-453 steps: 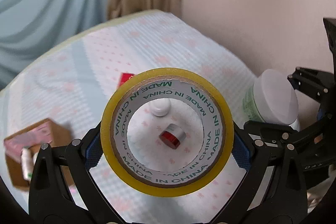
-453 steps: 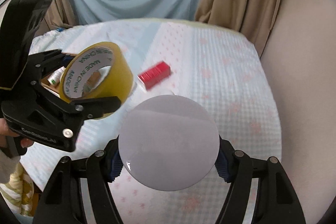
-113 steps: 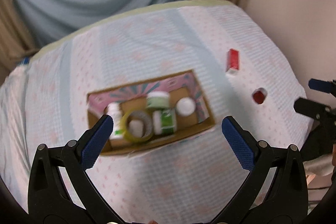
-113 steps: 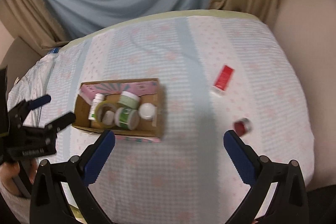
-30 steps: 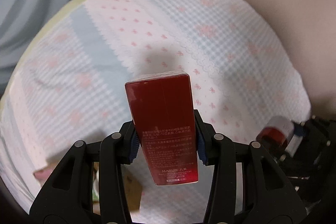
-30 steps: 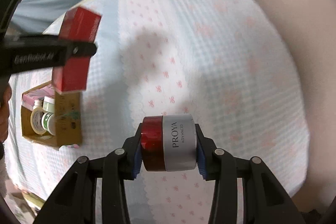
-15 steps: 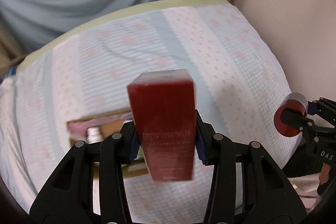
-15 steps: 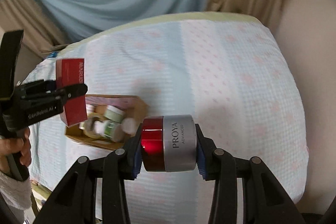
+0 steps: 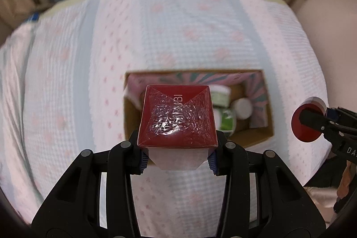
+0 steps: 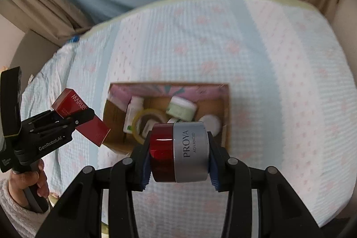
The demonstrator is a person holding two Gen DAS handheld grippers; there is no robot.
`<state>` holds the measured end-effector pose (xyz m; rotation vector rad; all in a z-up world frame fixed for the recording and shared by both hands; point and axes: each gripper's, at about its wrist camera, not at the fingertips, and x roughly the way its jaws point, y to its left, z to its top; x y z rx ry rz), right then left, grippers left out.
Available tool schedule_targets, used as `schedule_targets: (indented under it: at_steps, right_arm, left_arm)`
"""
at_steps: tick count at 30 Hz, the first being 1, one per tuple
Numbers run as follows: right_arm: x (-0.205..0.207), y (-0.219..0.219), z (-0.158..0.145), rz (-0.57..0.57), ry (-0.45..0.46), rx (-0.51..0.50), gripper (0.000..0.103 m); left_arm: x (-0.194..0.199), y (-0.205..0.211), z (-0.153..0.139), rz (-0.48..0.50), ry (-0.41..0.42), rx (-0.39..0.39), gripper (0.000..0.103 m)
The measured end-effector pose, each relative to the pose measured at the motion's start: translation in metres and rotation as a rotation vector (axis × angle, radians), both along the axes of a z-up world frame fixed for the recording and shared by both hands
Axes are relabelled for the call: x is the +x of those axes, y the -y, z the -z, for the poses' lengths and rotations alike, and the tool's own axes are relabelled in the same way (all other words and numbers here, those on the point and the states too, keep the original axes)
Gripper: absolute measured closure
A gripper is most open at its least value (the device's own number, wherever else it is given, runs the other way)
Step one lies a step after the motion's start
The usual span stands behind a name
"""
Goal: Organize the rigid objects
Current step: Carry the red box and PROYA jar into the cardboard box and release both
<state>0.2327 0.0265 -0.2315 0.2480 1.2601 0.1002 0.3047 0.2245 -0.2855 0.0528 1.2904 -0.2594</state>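
1. Over on the left, the left gripper (image 10: 73, 119) has its jaws clamped on the red carton (image 9: 177, 116), gripping it by its two sides. It hangs in the air off the left end of the cardboard box (image 10: 226, 104), carton tilted — not yet over the opening, as the right wrist view shows.

2. In the middle, the box sits on the dotted bedspread (image 10: 279, 73), already holding a tape roll (image 10: 149, 121), a white bottle (image 10: 132, 112), a green jar (image 10: 180, 108) and a white-lidded jar (image 10: 210, 123). Free floor looks scarce; I'd judge the back right corner roomiest.

3. To the right, the right gripper (image 10: 178, 154) is closed on the red-and-silver jar (image 10: 178, 152), held on its side above the box's near edge.

4. So this looks like the carry-in step — both last loose pieces are up, neither dropped. Next, each needs bringing over a gap, lowering, then the jaws easing apart, one at a time so the grippers don't collide.
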Motion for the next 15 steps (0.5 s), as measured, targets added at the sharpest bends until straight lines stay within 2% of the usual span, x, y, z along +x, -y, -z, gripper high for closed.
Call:
schedule_targets:
  at_steps: [8, 11, 15]
  right_arm:
    - [0.018, -0.015, 0.064, -0.033, -0.111, -0.043, 0.064]
    - [0.023, -0.013, 0.086, -0.040, -0.143, -0.058, 0.064]
    - [0.029, -0.009, 0.110, -0.041, -0.180, -0.066, 0.064]
  left_arm:
    - [0.006, -0.021, 0.067, -0.030, -0.079, 0.058, 0.065]
    - [0.015, -0.022, 0.084, -0.036, -0.111, 0.052, 0.065]
    - [0.030, -0.013, 0.096, -0.009, -0.117, 0.085, 0.065]
